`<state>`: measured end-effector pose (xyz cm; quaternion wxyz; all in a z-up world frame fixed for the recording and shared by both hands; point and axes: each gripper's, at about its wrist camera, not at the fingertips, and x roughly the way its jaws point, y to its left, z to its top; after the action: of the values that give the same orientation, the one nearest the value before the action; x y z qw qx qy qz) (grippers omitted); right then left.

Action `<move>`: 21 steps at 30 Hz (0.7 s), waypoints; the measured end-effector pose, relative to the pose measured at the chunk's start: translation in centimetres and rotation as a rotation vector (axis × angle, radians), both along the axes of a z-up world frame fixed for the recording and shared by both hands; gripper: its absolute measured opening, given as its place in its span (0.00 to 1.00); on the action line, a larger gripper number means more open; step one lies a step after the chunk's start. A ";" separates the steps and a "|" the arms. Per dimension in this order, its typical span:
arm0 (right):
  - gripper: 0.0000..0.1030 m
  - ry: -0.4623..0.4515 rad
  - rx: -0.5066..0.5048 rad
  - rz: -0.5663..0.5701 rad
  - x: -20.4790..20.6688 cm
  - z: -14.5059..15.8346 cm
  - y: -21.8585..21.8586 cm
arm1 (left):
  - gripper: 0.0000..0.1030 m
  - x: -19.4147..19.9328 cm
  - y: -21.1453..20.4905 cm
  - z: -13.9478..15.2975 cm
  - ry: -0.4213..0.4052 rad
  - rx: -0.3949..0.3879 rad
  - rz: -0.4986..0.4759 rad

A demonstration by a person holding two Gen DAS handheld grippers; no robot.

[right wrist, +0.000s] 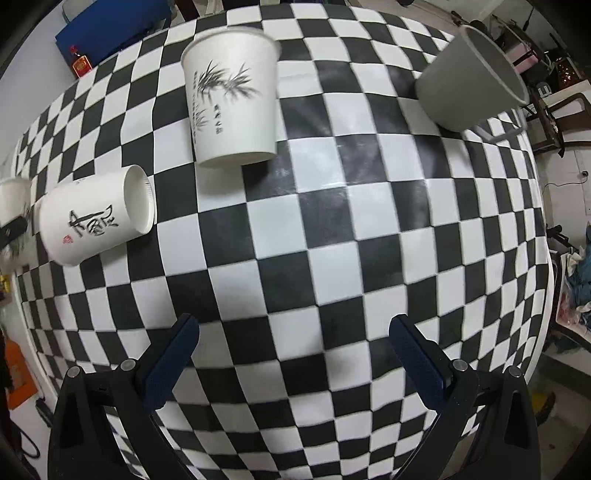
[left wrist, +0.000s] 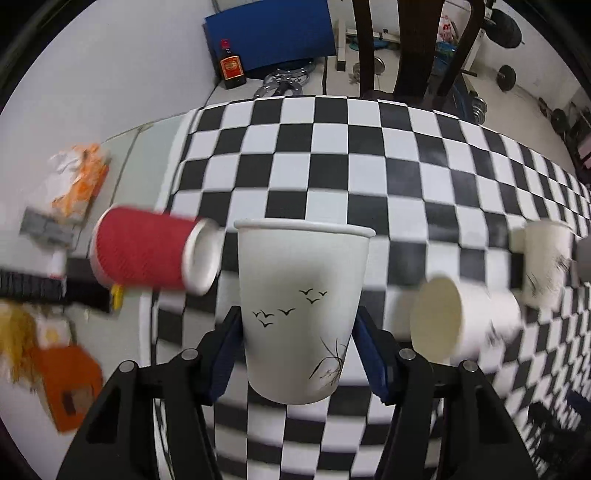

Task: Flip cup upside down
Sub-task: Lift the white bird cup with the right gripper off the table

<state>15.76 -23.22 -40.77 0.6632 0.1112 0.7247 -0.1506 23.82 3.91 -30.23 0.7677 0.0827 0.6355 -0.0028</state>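
My left gripper is shut on a white paper cup with black birds, held upright with its rim up, above the checkered tablecloth. A red ribbed cup lies on its side to the left, and a white cup lies on its side to the right. My right gripper is open and empty over the cloth. Ahead of it stands a white cup with bamboo print, and a white cup with black calligraphy lies on its side at left.
A grey mug lies tilted at the far right of the cloth. A dark bottle and a blue mat are beyond the table. Orange packets and clutter lie left of the cloth. A chair stands behind the table.
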 end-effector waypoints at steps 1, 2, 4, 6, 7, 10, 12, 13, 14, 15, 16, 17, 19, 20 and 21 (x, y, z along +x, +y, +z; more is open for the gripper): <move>1.00 -0.004 0.004 -0.001 -0.5 0.4 -0.5 | 0.54 -1.2 0.1 0.9 0.000 -0.010 0.008; 1.00 -0.005 0.008 -0.001 -1.2 0.6 -1.0 | 0.54 -2.3 0.2 1.5 0.004 -0.022 0.009; 1.00 -0.002 0.016 -0.006 -2.7 0.9 -2.3 | 0.54 -5.2 -0.5 2.4 0.021 -0.049 0.014; 1.00 -0.004 0.033 -0.019 -4.5 1.0 -4.1 | 0.54 -8.0 -2.0 2.5 0.058 -0.094 0.006; 1.00 -0.010 0.045 -0.024 -5.6 0.8 -5.1 | 0.54 -9.1 -3.0 2.3 0.075 -0.112 0.001; 1.00 -0.005 0.040 -0.033 -8.8 0.4 -7.2 | 0.54 -12.8 -7.1 0.6 0.152 -0.181 -0.029; 1.00 0.015 0.029 -0.063 -10.9 0.2 -8.6 | 0.54 -14.5 -9.9 -1.0 0.204 -0.214 -0.054; 1.00 0.022 0.022 -0.079 -11.8 -0.1 -9.6 | 0.54 -15.3 -11.4 -1.9 0.228 -0.226 -0.063; 1.00 0.032 0.012 -0.099 -12.8 -0.5 -10.8 | 0.54 -16.0 -12.7 -2.8 0.245 -0.231 -0.074; 1.00 0.036 0.009 -0.112 -13.6 -0.7 -11.6 | 0.54 -16.5 -13.8 -3.6 0.255 -0.229 -0.079; 1.00 0.038 0.008 -0.122 -14.3 -0.8 -12.4 | 0.54 -17.0 -14.9 -4.3 0.255 -0.222 -0.086; 1.00 0.042 0.004 -0.134 -15.1 -1.0 -13.3 | 0.54 -17.6 -16.0 -4.9 0.255 -0.216 -0.100; 1.00 0.049 -0.002 -0.145 -16.2 -1.4 -14.7 | 0.55 -18.5 -17.8 -6.1 0.236 -0.177 -0.133; 1.00 0.052 -0.006 -0.152 -16.7 -1.6 -15.5 | 0.55 -18.8 -18.4 -6.6 0.232 -0.163 -0.145; 1.00 0.051 -0.010 -0.161 -17.1 -1.6 -16.2 | 0.56 -18.9 -18.8 -6.9 0.230 -0.152 -0.152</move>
<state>-1.39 -39.40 -42.38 0.6310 0.1620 0.7291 -0.2098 4.89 -14.87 -37.08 0.6916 0.0712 0.7089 -0.1187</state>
